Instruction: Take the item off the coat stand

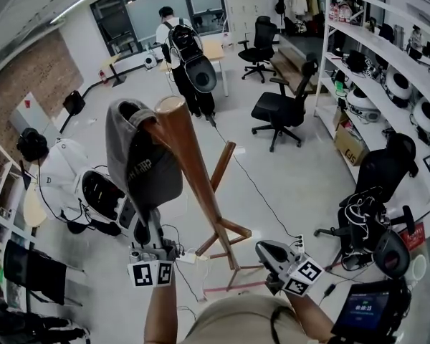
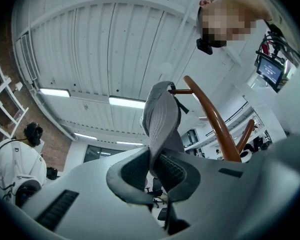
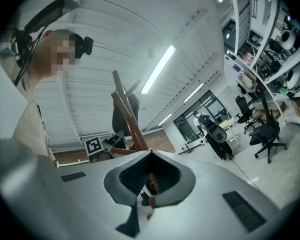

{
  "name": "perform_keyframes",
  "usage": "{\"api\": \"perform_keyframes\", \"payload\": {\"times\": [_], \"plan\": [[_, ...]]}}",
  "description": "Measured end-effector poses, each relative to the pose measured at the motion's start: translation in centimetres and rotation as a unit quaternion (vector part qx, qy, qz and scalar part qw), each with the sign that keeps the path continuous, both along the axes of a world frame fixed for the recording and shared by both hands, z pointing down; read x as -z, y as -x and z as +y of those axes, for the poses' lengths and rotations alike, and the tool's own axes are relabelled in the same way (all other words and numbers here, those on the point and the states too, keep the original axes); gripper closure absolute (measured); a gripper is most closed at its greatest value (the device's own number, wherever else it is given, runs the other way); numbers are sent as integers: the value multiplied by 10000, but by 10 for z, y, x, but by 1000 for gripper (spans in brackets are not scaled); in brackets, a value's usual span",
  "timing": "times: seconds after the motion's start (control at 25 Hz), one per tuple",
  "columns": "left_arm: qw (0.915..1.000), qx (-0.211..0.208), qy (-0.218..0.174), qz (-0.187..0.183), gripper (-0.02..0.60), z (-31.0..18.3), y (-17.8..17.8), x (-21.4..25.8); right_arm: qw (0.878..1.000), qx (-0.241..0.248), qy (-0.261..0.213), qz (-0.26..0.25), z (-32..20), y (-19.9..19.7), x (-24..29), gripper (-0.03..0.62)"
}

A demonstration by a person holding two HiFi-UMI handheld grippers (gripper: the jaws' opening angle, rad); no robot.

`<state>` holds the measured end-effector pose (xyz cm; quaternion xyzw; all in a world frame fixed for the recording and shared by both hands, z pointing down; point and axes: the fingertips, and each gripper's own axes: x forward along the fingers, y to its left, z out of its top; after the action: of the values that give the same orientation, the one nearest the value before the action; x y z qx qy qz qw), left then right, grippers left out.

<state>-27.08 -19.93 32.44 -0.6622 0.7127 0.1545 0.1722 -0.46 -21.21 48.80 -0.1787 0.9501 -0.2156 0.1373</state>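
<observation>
A: Cap-wise, why does the left gripper (image 1: 149, 228) grab the grey cap (image 1: 140, 156) so low?

B: The crown hangs over the coat stand (image 1: 201, 185) top, so the jaws pinch its lower edge, probably to lift it off. The right gripper (image 1: 266, 251), closed and empty, waits near the stand's foot.

The white left tool (image 1: 146, 217) points up and away from the person on a bare left forearm (image 1: 160, 312). Its ribbed dark pads (image 2: 176, 170) are clamped on a fold of the grey fabric item (image 2: 162, 114). The white right tool (image 1: 266, 249) is held low on the right forearm (image 1: 309, 319). Its jaws seem to meet at the tips, gripping nothing.
</observation>
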Motion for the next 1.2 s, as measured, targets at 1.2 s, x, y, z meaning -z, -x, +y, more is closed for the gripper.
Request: {"api": "perform_keyframes", "payload": {"times": [1.2], "plan": [[9999,7,-65,-122,549,-7,11,18,10000,23,91,9,21,2,-10,579]]}}
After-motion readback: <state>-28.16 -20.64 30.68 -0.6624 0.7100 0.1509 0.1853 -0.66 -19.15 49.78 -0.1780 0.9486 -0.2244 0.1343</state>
